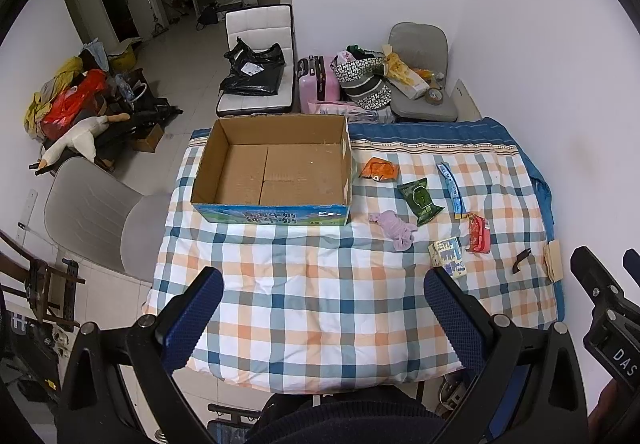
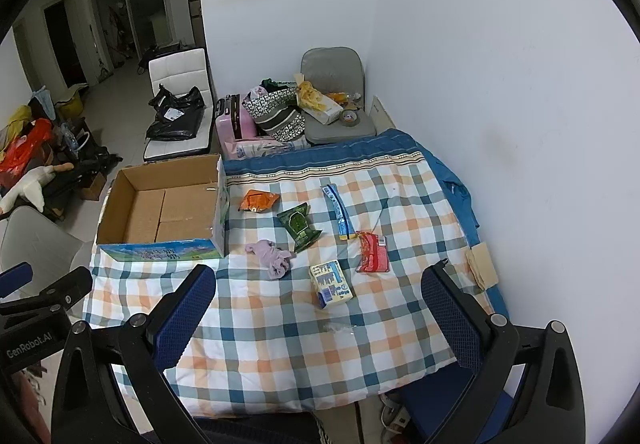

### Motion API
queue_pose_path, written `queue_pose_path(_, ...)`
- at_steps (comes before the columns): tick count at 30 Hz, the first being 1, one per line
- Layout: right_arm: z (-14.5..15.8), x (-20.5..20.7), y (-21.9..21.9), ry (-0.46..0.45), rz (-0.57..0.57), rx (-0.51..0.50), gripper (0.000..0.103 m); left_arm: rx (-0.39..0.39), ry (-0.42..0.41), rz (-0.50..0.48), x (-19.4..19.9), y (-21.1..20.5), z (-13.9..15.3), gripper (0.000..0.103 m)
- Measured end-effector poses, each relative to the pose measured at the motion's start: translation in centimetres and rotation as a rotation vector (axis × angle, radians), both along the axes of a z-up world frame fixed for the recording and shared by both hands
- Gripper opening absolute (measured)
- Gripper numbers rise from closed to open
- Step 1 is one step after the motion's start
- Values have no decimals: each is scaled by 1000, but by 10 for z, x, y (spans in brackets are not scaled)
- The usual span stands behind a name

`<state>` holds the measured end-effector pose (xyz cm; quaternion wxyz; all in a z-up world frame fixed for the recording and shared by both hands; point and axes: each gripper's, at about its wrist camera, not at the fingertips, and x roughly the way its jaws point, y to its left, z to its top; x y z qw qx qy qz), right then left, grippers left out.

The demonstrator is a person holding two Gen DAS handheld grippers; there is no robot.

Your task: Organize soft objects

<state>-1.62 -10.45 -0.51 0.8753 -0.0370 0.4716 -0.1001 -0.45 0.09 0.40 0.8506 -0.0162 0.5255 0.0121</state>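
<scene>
Left wrist view: the lilac cloth (image 1: pixel 394 229) lies crumpled on the checked quilt (image 1: pixel 304 284) covering the worktop, just off the near right corner of the cardboard box (image 1: pixel 272 168), with its long axis running from the box corner toward the near right. The box stands at the far left of the quilt, open at the top, and nothing shows inside it but its bare flaps. Right of the box lie an orange packet (image 1: pixel 379 169), a green packet (image 1: pixel 420 200), a blue stick pack (image 1: pixel 451 188) pointing far to near, a red packet (image 1: pixel 479 234) and a small carton (image 1: pixel 448 257) on its side. The near half of the quilt is bare; its right edge runs along the wall, and its far edge meets a grey chair (image 1: pixel 422 84) and a pink suitcase (image 1: pixel 316 84). The left tool (image 1: pixel 324 318) hangs released above the near edge, holding nothing. Right wrist view: the right tool (image 2: pixel 318 318) is likewise spread wide and unloaded, with the lilac cloth (image 2: pixel 274 258) and carton (image 2: pixel 331 283) ahead of it.
</scene>
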Motion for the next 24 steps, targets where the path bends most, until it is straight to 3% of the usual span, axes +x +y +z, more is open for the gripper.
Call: queue_pose_path(24, 0, -3, 1, -17, -2, -8, 103, 1, -7, -1, 1, 0, 5, 103)
